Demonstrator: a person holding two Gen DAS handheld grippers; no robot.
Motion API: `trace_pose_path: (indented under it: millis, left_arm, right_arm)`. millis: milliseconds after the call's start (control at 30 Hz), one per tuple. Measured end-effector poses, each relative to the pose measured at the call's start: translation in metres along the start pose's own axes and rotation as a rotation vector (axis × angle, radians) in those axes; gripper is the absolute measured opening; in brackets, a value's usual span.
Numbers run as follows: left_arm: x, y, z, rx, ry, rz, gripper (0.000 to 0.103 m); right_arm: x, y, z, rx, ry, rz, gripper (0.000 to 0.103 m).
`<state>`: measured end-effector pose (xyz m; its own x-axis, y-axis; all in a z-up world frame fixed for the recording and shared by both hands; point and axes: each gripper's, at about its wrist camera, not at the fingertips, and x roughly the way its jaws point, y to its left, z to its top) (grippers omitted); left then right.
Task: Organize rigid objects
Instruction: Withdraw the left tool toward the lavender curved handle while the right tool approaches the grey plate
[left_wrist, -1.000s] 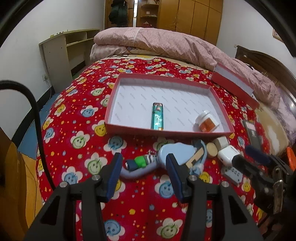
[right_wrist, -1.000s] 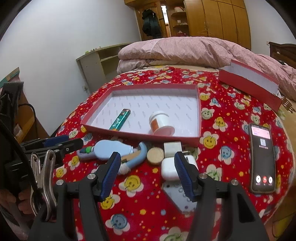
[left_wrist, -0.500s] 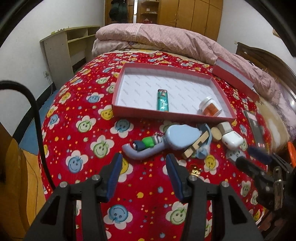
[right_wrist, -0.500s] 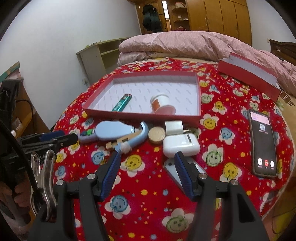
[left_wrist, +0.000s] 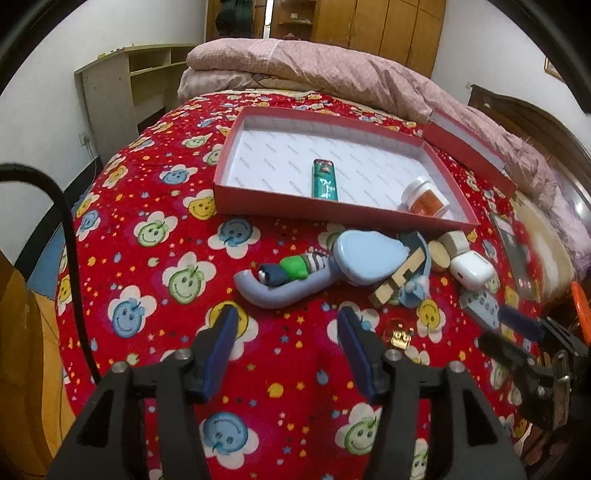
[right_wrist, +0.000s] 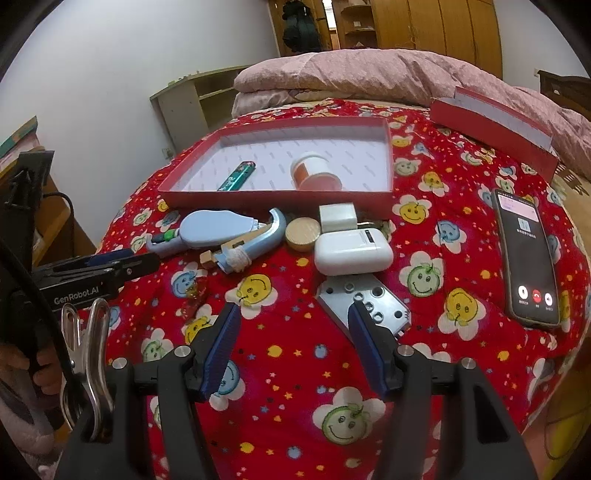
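Left wrist view: phone (left_wrist: 517, 254) blurred at the edge (left tool (left_wrist: 284, 332) opening, right tool (right_wrist: 293, 328) released, both empty).

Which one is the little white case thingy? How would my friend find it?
Find the red tray on the flowery bedspread. In front of its near wall lies a jumble; at its right end sits the white case, smooth and rounded like a pebble, beside a round wooden disc.

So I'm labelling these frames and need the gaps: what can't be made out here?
- Phone, left wrist view: blurred near the edge, screen unreadable.
- Grey plate, right wrist view: near end hidden behind a fingertip.
- Gold trinket, left wrist view: too small to identify.
- Green tube, right wrist view: print too small.
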<state>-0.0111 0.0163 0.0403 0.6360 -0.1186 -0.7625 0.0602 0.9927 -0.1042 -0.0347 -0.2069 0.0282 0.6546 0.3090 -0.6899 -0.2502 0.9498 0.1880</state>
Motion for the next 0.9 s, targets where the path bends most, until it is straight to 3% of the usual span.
trace_pose_path:
  millis: [333, 700, 900]
  left_arm:
    - [0.017, 0.004, 0.004, -0.055, -0.020, -0.020, 0.066]
    - [0.036, 0.001, 0.015, -0.104, -0.080, -0.018, 0.078]
    - [0.032, 0.000, 0.008, -0.052, -0.057, -0.007, 0.079]
  right_arm:
    - [0.005, -0.010, -0.002, 0.021, 0.008, 0.001, 0.062]
    - [0.010, -0.025, -0.002, 0.043, 0.009, -0.033, 0.062]
    - [0.013, -0.028, -0.002, 0.012, 0.005, -0.029, 0.064]
